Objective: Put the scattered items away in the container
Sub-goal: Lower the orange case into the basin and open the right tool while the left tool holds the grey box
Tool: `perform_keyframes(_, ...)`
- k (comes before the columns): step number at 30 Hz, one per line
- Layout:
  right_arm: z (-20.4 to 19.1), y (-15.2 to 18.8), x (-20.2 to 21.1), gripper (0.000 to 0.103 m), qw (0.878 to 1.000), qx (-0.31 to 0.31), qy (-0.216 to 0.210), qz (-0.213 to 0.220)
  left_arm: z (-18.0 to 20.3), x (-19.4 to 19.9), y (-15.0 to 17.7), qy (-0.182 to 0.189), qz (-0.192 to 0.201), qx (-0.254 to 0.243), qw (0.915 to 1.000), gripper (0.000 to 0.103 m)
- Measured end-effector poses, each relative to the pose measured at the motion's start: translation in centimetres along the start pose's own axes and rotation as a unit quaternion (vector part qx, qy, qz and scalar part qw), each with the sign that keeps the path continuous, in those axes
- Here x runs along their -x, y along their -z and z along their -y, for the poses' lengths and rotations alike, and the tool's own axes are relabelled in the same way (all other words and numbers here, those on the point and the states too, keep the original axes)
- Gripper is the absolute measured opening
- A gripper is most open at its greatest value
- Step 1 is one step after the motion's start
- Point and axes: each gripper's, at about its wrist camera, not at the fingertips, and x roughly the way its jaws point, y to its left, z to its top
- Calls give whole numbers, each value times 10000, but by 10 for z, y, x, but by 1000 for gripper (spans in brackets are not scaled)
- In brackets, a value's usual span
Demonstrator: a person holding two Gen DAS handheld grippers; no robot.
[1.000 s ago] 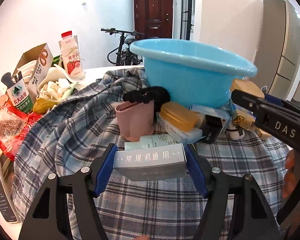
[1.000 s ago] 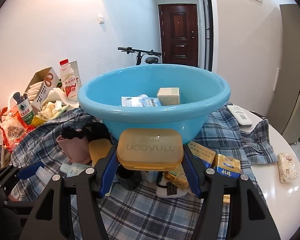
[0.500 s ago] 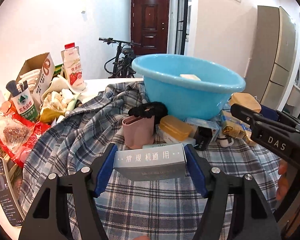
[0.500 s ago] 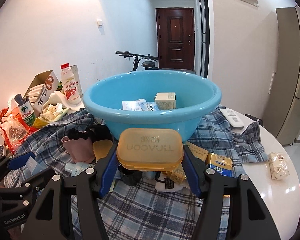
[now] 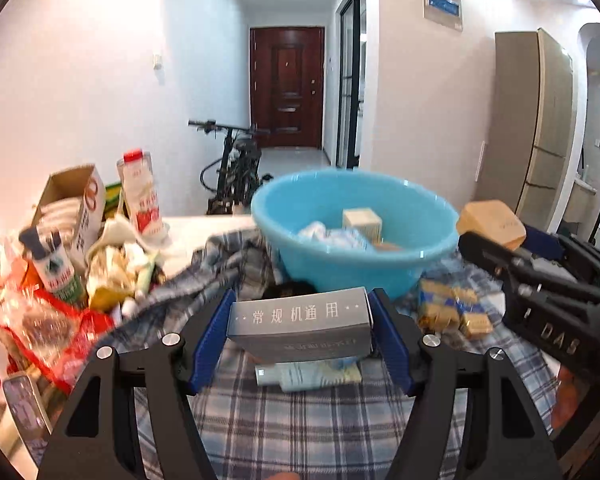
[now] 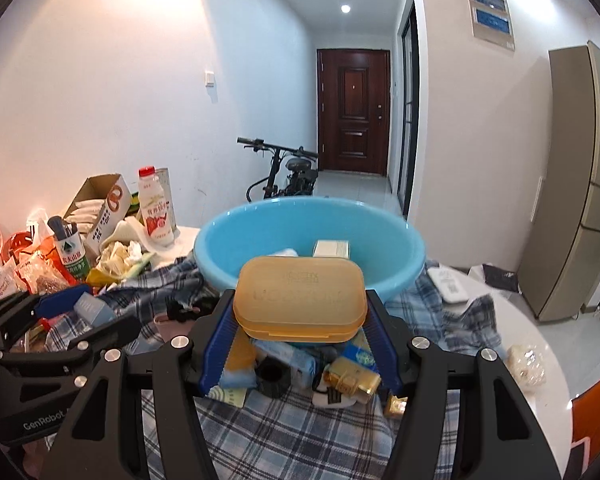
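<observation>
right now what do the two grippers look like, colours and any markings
Both the left gripper and the right gripper have matte black angular frames, ribbed blue pads lining the jaws, and silver screw heads. White lettering shows: "DAS" on the right one, "GenRobot" on the left. No cables are visible.

Left tool (image 5: 300, 332) clamps grey box (image 5: 300, 326) before blue basin (image 5: 356, 232).

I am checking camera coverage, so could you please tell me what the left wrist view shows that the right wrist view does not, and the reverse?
Only the left wrist view shows the printed face of the grey box clamped in the left gripper.

Only the right wrist view shows the white remote on the checked cloth and the wrapped packet.

Both show the blue basin, the orange case clamped in the right gripper, the milk bottle and the bicycle.
</observation>
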Motion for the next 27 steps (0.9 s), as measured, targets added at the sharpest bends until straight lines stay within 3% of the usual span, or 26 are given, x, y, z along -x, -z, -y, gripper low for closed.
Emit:
perform_keyframes(17, 0, -46, 0, 64, 9996, -158, 205, 144, -2, -14, -61, -36, 446, -41, 9990, 67)
perform_keyframes(27, 10, -69, -39, 64, 9990, -379, 245, 47, -3, -44, -85, -143, 504, -92, 9986, 67)
